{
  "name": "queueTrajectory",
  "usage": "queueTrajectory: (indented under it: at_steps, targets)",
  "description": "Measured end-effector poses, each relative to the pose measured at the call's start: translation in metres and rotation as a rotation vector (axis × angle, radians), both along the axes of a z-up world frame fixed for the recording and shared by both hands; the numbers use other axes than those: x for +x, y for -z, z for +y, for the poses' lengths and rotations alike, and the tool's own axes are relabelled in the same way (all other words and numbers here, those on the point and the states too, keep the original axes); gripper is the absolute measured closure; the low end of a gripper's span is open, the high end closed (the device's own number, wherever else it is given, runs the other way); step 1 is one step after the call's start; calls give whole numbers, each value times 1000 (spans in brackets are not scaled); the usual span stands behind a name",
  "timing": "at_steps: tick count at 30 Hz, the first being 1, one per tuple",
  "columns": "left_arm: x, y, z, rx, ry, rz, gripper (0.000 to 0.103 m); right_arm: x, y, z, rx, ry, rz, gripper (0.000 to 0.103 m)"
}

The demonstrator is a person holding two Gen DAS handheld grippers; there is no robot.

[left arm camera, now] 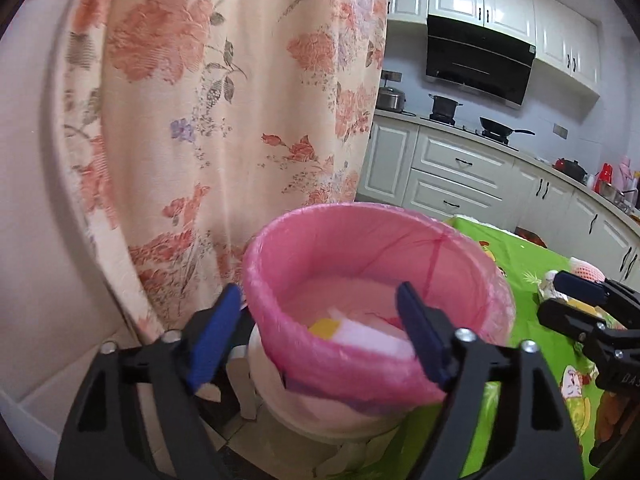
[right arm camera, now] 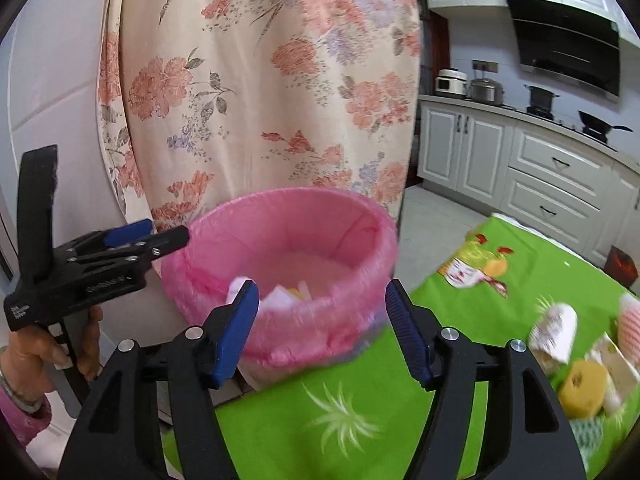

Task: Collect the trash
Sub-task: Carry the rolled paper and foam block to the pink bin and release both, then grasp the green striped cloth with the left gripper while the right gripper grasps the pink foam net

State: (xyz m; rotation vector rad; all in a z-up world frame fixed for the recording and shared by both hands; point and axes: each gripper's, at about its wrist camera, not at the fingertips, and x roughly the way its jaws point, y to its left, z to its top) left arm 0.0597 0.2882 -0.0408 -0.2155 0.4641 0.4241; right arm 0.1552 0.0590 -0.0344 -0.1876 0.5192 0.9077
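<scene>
A: Pink plastic lines the bin (left arm camera: 372, 280), which sits right in front of the left gripper (left arm camera: 316, 336) in the left camera's picture. What is in the bin?

B: White and yellow scraps of trash (left arm camera: 360, 330) lie at the bottom. The gripper's blue fingers (left arm camera: 214, 336) are wide apart with nothing pinched between them. One finger is outside the bin's near rim and the other hangs over the inside.

A: What else is near the bin?

B: A flowery curtain (left arm camera: 224, 100) hangs behind it. To the right of the bin is a green tablecloth (left arm camera: 520, 264), and the right gripper (left arm camera: 560, 294) pokes in over it, close to the bin. From this side I cannot tell how wide it is.

A: And the right camera?

B: The bin (right arm camera: 288, 264) is in front of the right gripper (right arm camera: 322, 332) too, with paper scraps (right arm camera: 286, 296) inside. These blue fingers (right arm camera: 240, 336) are apart and hold nothing. The left gripper (right arm camera: 160, 234) reaches the bin's left rim, held by a hand (right arm camera: 36, 352).

A: Is more trash about?

B: Yes. Far right of the bin, on the tablecloth (right arm camera: 360, 412), lie a yellow sponge (right arm camera: 582, 386) and white wrappers (right arm camera: 554, 332).
</scene>
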Motion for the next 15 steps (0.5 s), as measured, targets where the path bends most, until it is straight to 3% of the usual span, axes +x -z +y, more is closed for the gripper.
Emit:
queueTrajectory:
  at_steps: [1, 3, 9, 15]
  targets:
    - [-4, 0, -5, 7, -8, -3, 11, -3, 2, -6, -7, 11, 0, 40]
    - [-12, 0, -19, 16, -22, -26, 5, -9, 7, -17, -17, 32, 8, 39]
    - [-20, 2, -73, 9, 41, -70, 5, -17, 14, -68, 25, 119, 39, 33]
    - [-8, 12, -137, 31, 156, -54, 5, -18, 22, -122, 20, 222, 35, 30]
